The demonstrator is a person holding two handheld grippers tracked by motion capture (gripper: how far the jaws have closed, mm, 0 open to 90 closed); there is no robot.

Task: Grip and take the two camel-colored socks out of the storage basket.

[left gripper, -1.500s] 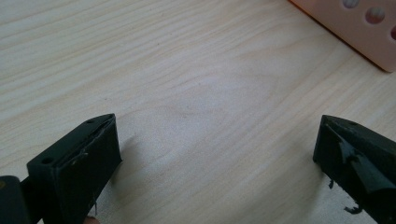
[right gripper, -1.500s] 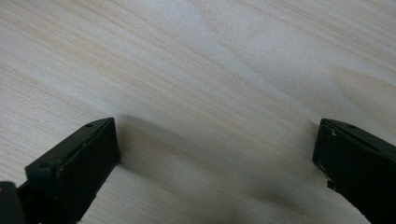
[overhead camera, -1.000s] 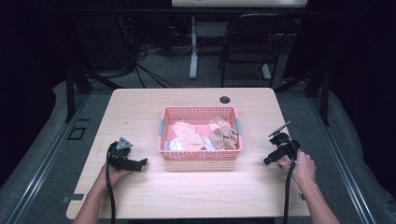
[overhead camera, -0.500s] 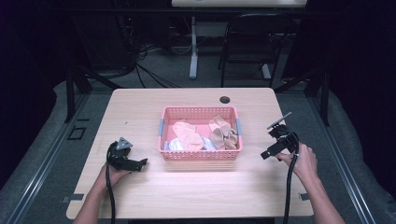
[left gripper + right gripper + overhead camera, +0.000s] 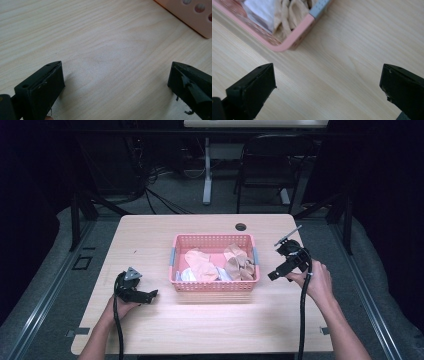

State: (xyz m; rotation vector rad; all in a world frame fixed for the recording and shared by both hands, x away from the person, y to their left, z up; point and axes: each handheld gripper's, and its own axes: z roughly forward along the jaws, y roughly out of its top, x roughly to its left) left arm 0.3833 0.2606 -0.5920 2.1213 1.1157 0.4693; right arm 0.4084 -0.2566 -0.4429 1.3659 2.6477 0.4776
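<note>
A pink plastic basket (image 5: pixel 214 287) stands mid-table with pink, beige and white cloth pieces (image 5: pixel 201 265) piled inside. My left gripper (image 5: pixel 151 294) rests low on the table to the basket's left, jaws open over bare wood, and the basket's corner (image 5: pixel 192 17) lies ahead of it. My right gripper (image 5: pixel 272 275) is held above the table just right of the basket, jaws open and empty. In the right gripper view the basket's rounded corner (image 5: pixel 289 42) lies ahead, holding beige cloth (image 5: pixel 292 12) and white cloth (image 5: pixel 260 8).
The light wooden table (image 5: pixel 215 330) has a round cable hole (image 5: pixel 240 227) near its far edge. A black chair (image 5: pixel 270 165) and a desk leg (image 5: pixel 207 170) stand beyond it. Cables trail from both grippers toward the near edge.
My right gripper has lifted and moved up and left toward the basket's right side. The left gripper has stayed in place.
</note>
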